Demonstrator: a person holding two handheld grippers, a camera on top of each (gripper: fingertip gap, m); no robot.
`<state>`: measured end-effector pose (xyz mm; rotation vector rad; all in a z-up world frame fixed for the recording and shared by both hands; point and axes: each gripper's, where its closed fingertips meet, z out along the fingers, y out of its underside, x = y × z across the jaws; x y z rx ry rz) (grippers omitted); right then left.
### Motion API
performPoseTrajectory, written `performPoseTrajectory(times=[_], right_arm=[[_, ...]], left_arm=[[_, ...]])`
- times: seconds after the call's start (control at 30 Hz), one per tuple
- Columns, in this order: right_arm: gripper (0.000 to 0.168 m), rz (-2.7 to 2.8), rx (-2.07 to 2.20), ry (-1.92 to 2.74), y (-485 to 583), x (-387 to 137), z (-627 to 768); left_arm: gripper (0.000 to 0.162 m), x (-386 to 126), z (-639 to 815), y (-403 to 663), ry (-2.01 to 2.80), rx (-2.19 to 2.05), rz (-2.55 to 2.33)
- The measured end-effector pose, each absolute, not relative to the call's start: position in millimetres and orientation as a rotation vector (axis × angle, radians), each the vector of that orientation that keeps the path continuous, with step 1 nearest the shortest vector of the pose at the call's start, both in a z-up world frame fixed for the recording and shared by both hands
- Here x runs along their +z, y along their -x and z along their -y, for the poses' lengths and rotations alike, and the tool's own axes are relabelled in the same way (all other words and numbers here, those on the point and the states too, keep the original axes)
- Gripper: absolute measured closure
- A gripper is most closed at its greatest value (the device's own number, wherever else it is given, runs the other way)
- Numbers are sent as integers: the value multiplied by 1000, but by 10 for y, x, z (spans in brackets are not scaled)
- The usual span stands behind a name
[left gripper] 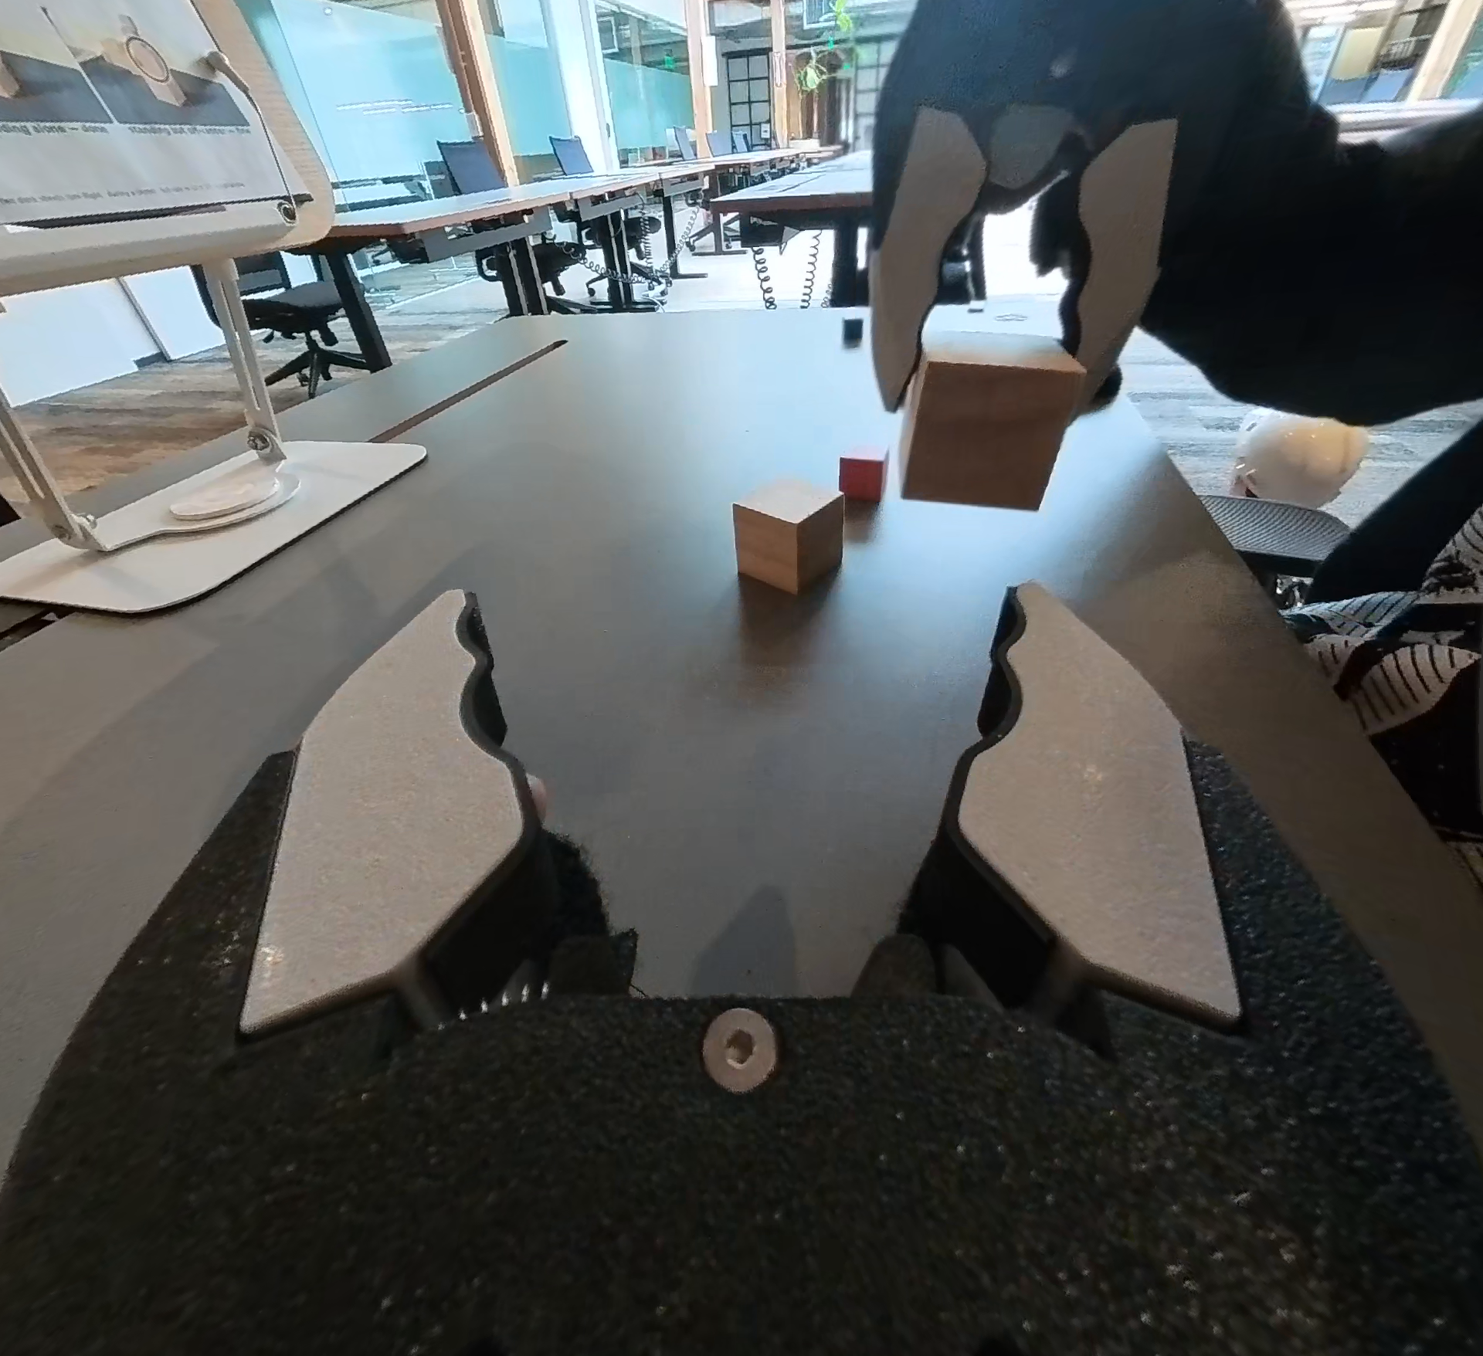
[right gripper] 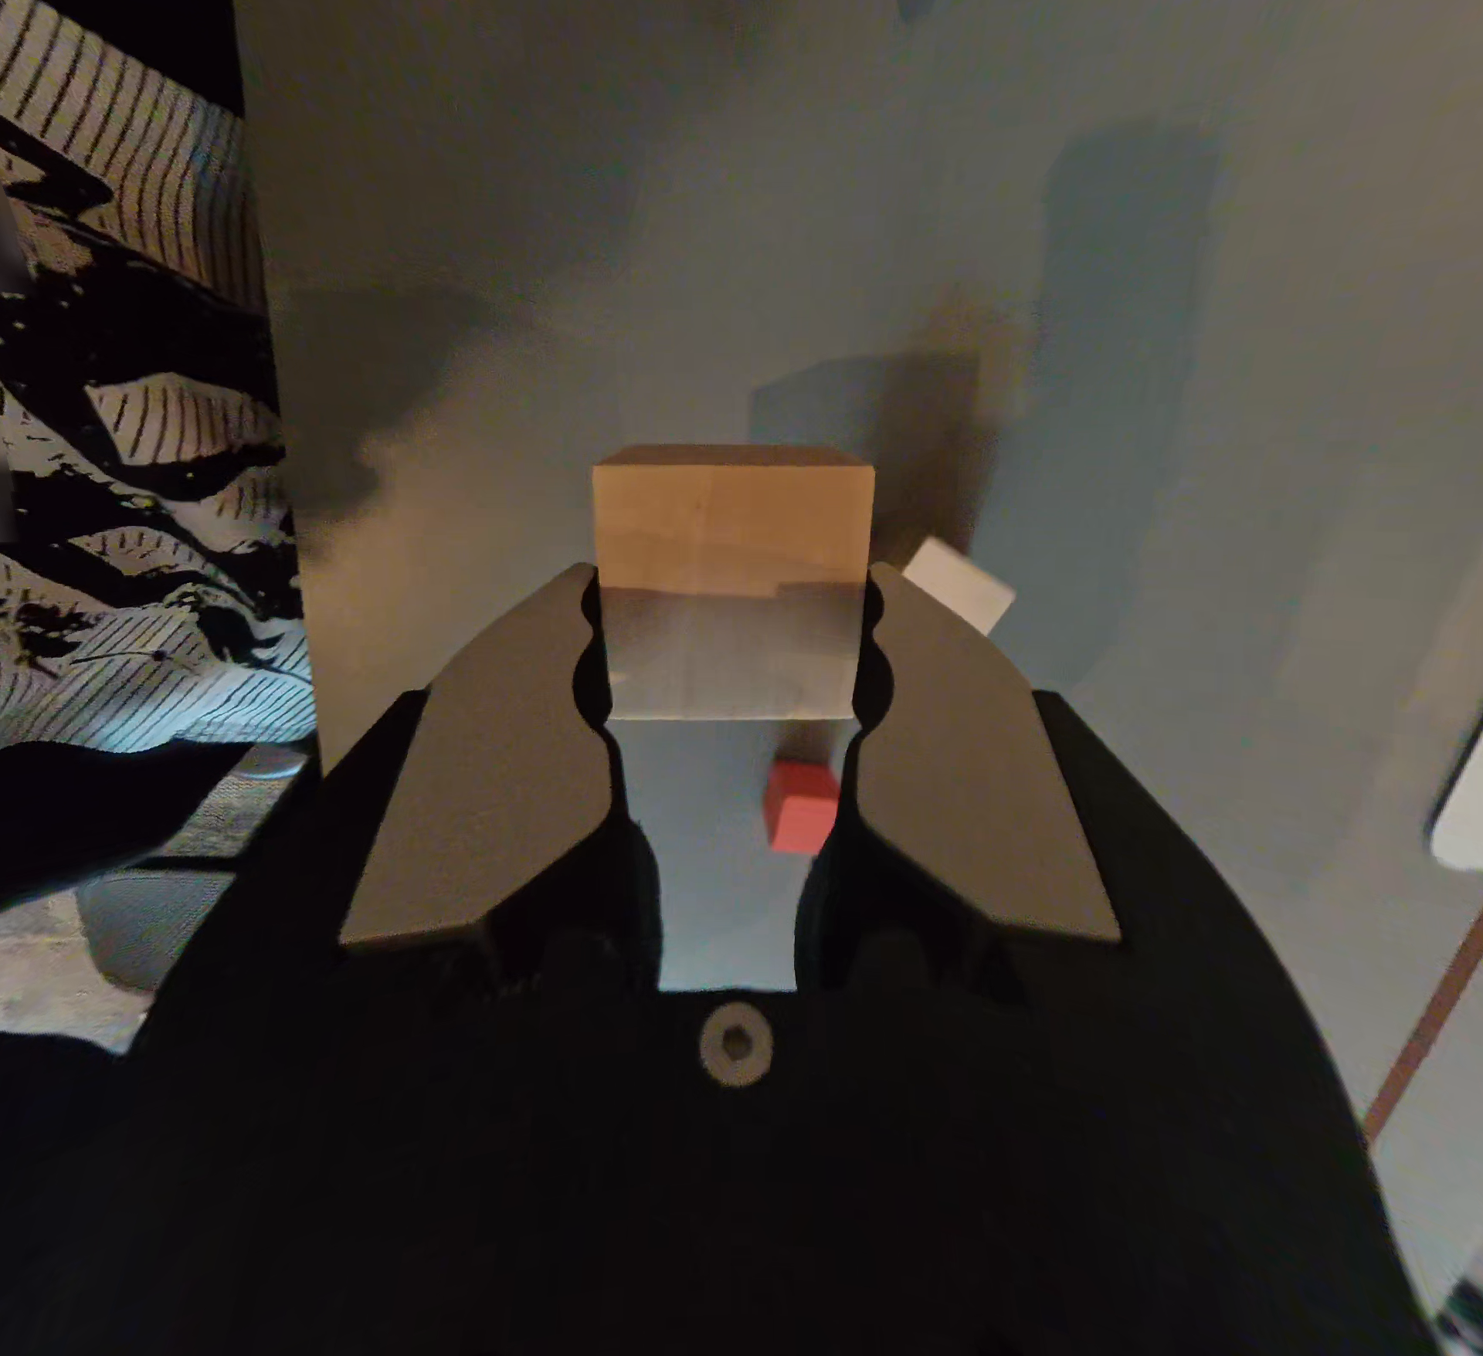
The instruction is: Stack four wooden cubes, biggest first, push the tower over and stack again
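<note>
We see no box, tray or bin here, so nothing sits inside anything; the cubes lie or hang in the open over a dark table [left gripper: 626, 716]. Our right gripper [right gripper: 732, 643] points down at the tabletop and clamps the large wooden cube [right gripper: 732, 579] between its two fingers, which press flat on opposite sides of it; in the left wrist view the same cube [left gripper: 987, 427] hangs clear of the surface. Our left gripper [left gripper: 738, 643] hovers low over the near part of the table with its jaws spread wide and nothing between them. Ahead of it a medium wooden cube [left gripper: 790, 535] stands on the table, turned corner-on, and just behind it sits a small red cube [left gripper: 864, 473], close to but apart from it. A tiny dark cube [left gripper: 852, 331] rests near the far edge. A white stand with a printed sheet [left gripper: 136, 74] occupies the left side, well apart from the cubes. The held cube is pale, plain wood with sharp edges, its lower half shaded
</note>
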<state>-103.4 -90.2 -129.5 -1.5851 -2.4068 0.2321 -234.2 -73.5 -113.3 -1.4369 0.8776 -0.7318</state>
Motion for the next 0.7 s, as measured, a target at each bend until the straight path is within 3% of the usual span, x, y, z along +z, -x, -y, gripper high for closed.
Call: performPoseTrajectory(times=[0.7], right_arm=[[109, 2376, 258, 1789, 424, -1895, 1084]], left_arm=[[45, -1148, 735, 2328, 1440, -727, -885]])
